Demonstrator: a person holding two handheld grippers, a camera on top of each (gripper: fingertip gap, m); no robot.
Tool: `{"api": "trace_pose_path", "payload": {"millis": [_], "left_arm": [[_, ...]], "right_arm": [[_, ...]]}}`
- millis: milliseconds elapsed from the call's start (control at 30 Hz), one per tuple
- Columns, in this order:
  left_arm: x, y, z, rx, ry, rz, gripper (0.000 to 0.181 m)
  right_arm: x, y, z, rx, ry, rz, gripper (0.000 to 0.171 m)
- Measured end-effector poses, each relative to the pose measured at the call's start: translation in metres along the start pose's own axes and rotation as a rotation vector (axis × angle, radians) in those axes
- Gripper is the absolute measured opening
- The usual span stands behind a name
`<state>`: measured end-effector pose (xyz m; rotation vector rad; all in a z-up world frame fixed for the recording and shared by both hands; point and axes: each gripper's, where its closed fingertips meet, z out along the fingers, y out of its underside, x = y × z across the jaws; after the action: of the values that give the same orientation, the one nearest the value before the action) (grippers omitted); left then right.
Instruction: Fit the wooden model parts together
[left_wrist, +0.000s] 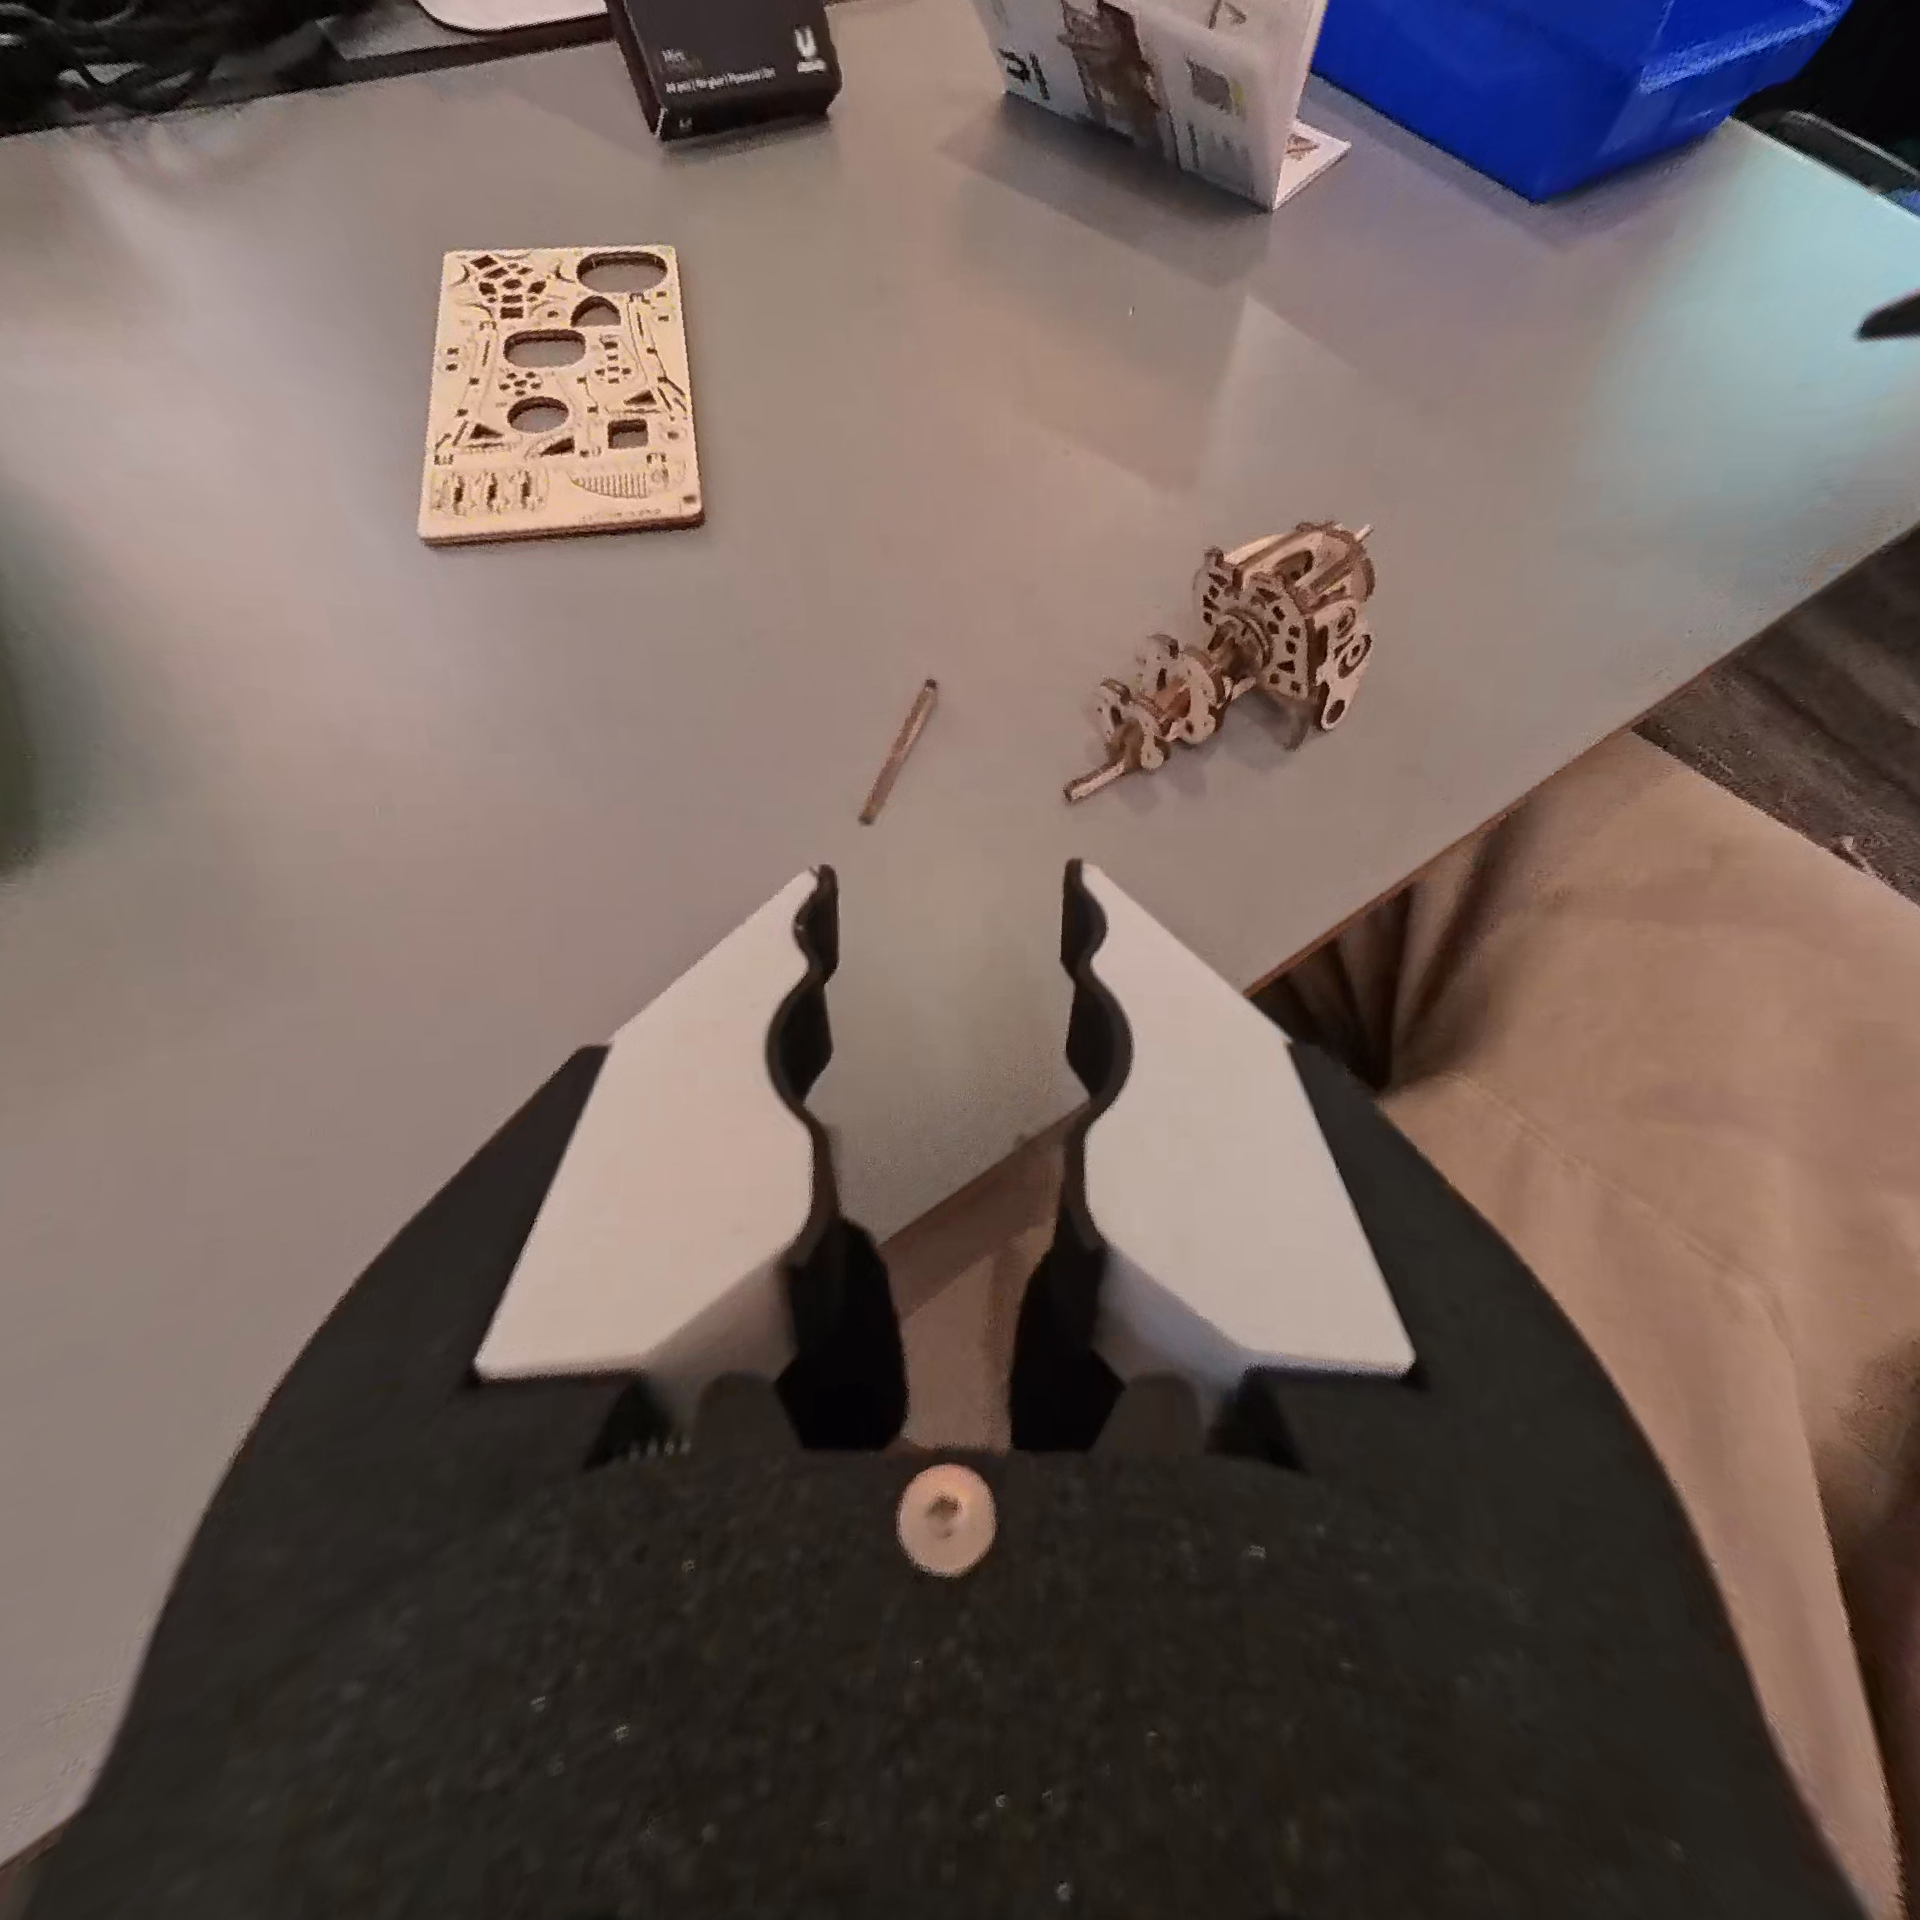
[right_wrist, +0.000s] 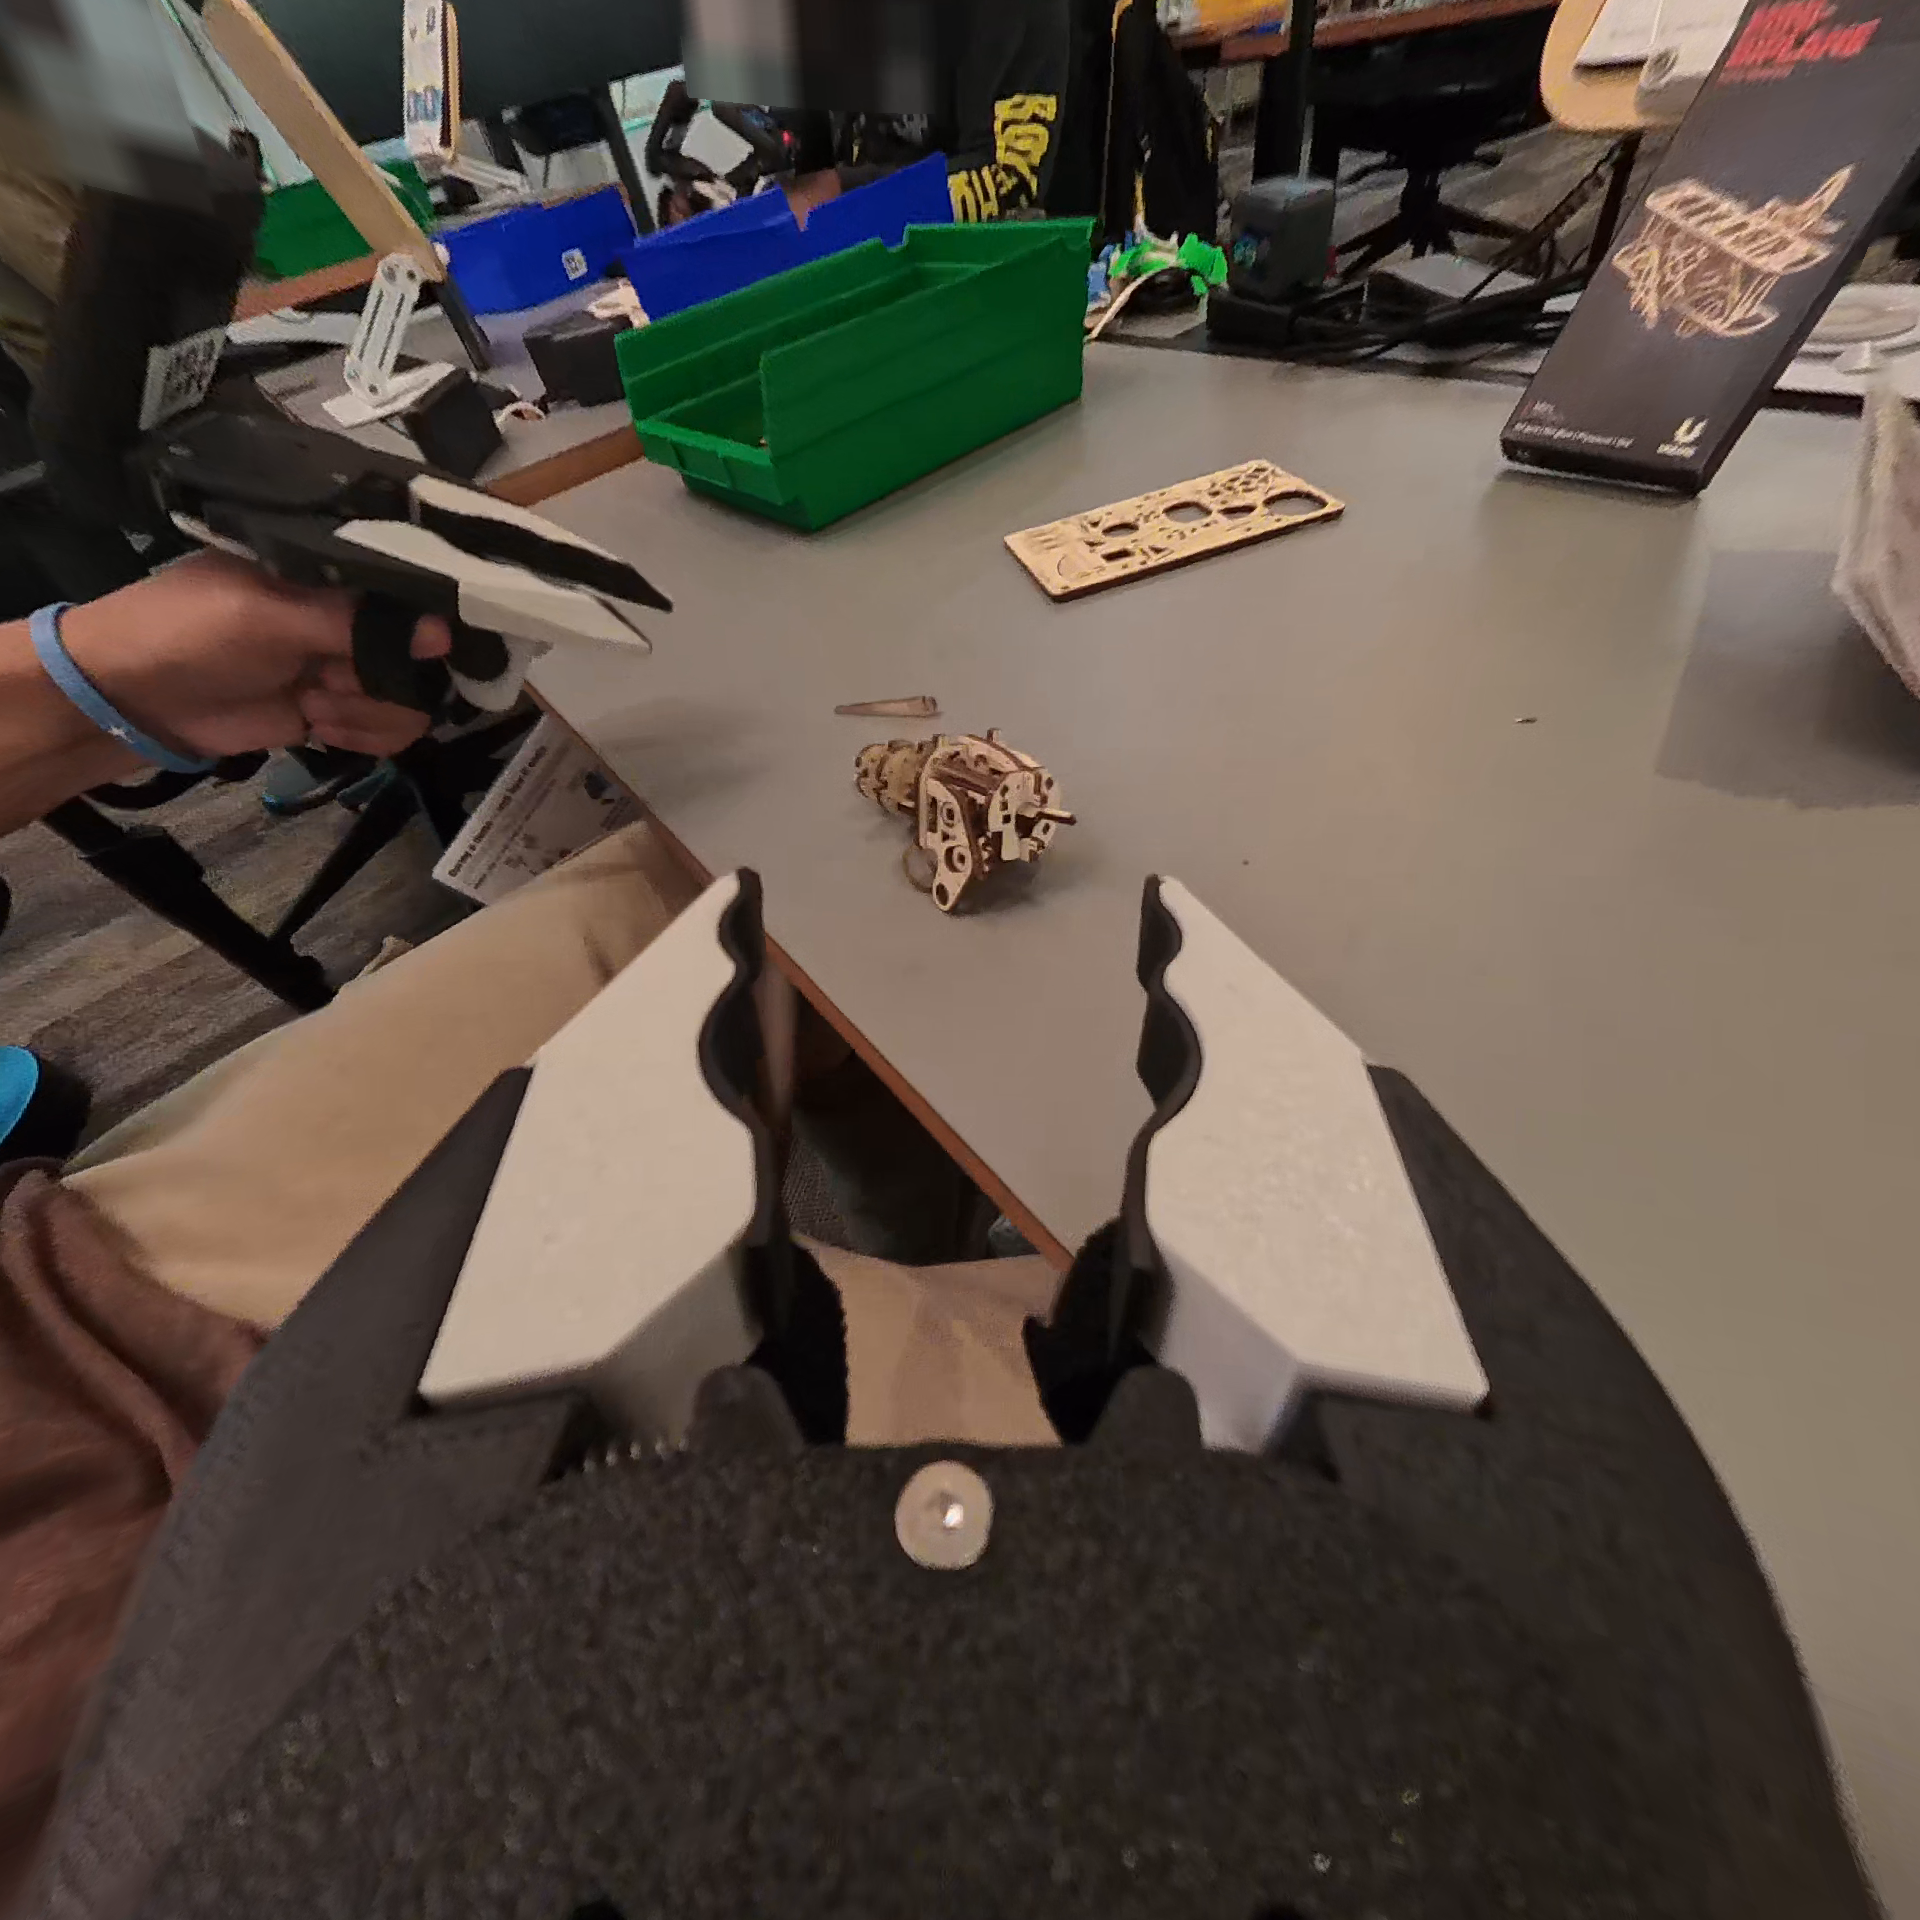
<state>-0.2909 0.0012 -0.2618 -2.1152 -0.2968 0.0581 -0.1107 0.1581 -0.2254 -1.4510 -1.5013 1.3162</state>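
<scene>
Near the table's (left_wrist: 312, 727) front edge lies a half-built wooden model assembly (left_wrist: 1242, 649), a cluster of laser-cut plywood gears and pierced plates threaded on a thin axle, resting on its side. Just beside it, apart and not touching, a loose wooden stick (left_wrist: 900, 750), slender and pointed at one end. Farther back, flat on the grey surface, the punched-out plywood parts sheet (left_wrist: 562, 393); behind that a dark kit box (left_wrist: 727, 62), a folded instruction leaflet (left_wrist: 1174, 94) and a blue bin (left_wrist: 1558, 83); off to the side in the right wrist view, a green bin (right_wrist: 862, 364). Left gripper (left_wrist: 948, 871) held above the table edge, fingers spread and holding nothing, aimed toward the stick. Right gripper (right_wrist: 943, 883) likewise gaping wide and empty, pointed at the assembly from the near side. Likely very light, stiff yet brittle: thin ply tabs and a toothpick-like axle, easy to snap or pop loose under a hard squeeze. Best taken across the broader side plates of the frame, not the gears or the protruding pin. Stick probably awkward to lift off the flat top; pinching at mid-length, gently, seems safest, with some risk of rolling or skidding away.
</scene>
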Motion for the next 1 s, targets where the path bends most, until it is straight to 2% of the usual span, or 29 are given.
{"api": "trace_pose_path", "payload": {"millis": [33,133,267,367,467,600,800,933,1000], "left_arm": [[0.0,0.0,0.004,-0.005,0.019,-0.006,0.041],[0.01,0.006,0.007,-0.019,0.063,0.017,0.041],[0.024,0.022,-0.002,-0.055,0.075,0.149,0.041],[0.04,0.034,-0.005,-0.108,0.122,0.159,0.04],[0.065,0.028,-0.002,-0.106,0.179,0.109,0.038],[0.096,0.016,0.026,-0.129,0.26,-0.027,0.036],[0.102,0.014,0.072,-0.165,0.294,-0.204,0.027],[0.106,0.021,0.088,-0.211,0.323,-0.198,0.023],[0.106,0.02,0.092,-0.203,0.313,-0.191,0.019]], "right_arm": [[0.0,0.003,0.005,-0.018,-0.011,-0.001,0.071],[-0.006,0.011,0.014,-0.061,-0.031,-0.042,0.068],[-0.024,0.03,0.016,-0.145,-0.054,-0.074,0.064],[-0.042,0.035,0.017,-0.14,-0.093,-0.014,0.063],[-0.046,0.03,0.029,-0.106,-0.11,0.066,0.062],[-0.022,0.028,0.063,-0.157,-0.084,-0.023,0.066],[0.003,0.019,0.119,-0.267,-0.252,-0.113,0.068],[0.006,0.034,0.141,-0.366,-0.376,-0.082,0.071],[0.003,0.042,0.146,-0.4,-0.413,-0.091,0.064]]}}
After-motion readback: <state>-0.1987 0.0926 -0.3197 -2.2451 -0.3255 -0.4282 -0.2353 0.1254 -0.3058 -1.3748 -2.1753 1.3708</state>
